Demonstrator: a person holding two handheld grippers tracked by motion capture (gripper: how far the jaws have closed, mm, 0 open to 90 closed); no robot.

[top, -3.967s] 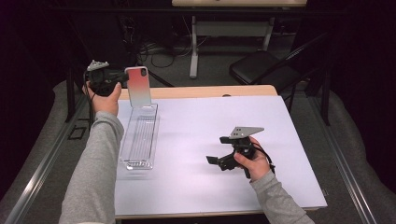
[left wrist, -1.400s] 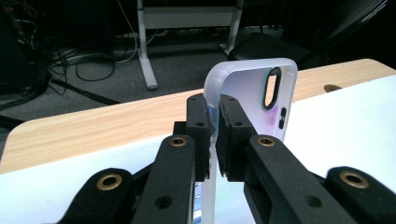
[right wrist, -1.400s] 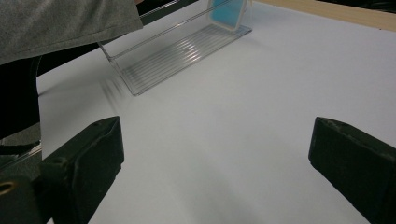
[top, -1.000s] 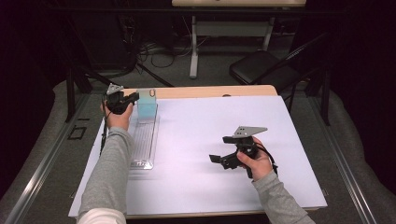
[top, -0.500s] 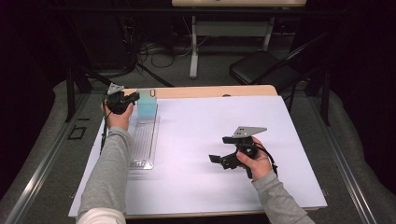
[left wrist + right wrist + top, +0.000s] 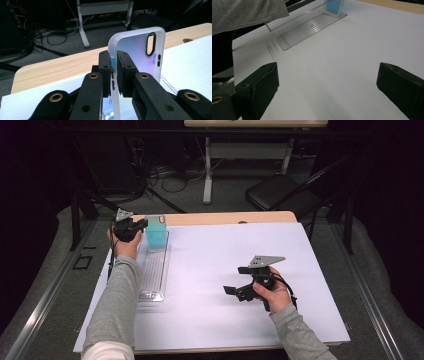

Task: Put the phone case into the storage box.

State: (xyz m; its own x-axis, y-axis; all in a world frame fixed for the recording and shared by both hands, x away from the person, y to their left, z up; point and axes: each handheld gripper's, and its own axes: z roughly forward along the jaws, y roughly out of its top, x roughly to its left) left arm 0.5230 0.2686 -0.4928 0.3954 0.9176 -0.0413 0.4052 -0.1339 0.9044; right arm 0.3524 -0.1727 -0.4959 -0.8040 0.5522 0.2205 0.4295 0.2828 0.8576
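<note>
- Nearest the person, on the right of the white worktop (image 6: 300,320), the right gripper (image 6: 235,292) rests low over bare surface in the right hand (image 6: 272,292); the right gripper view looks out between its fingers (image 6: 259,85), which stand wide apart with nothing between them
- Further out, on the left, a clear plastic rack (image 6: 152,270) lies lengthwise on the worktop, its ribbed floor bare along most of its length
- At the far end of that rack, the left gripper (image 6: 140,226) is clamped on the long edge of a phone case (image 6: 136,57), which stands upright with its lower end down in the rack; the left gripper view shows the two fingers (image 6: 125,72) pressed on the frosted rim, the camera cut-out at the top
- From the high view the case (image 6: 156,234) reads as a blue block at the rack's far wall, just beside the left hand (image 6: 125,242)
- Judging by this, the step in hand is seating the case in the rack's far end, and it looks nearly done
- Next, the move calls for a check that the case sits steady in a groove, then a gentle opening of the left fingers and a straight withdrawal, so the rim is not dragged and the case does not tip
- Beyond the worktop's wooden far edge (image 6: 225,217) are a dark chair (image 6: 280,195) and floor cables (image 6: 165,175)
</note>
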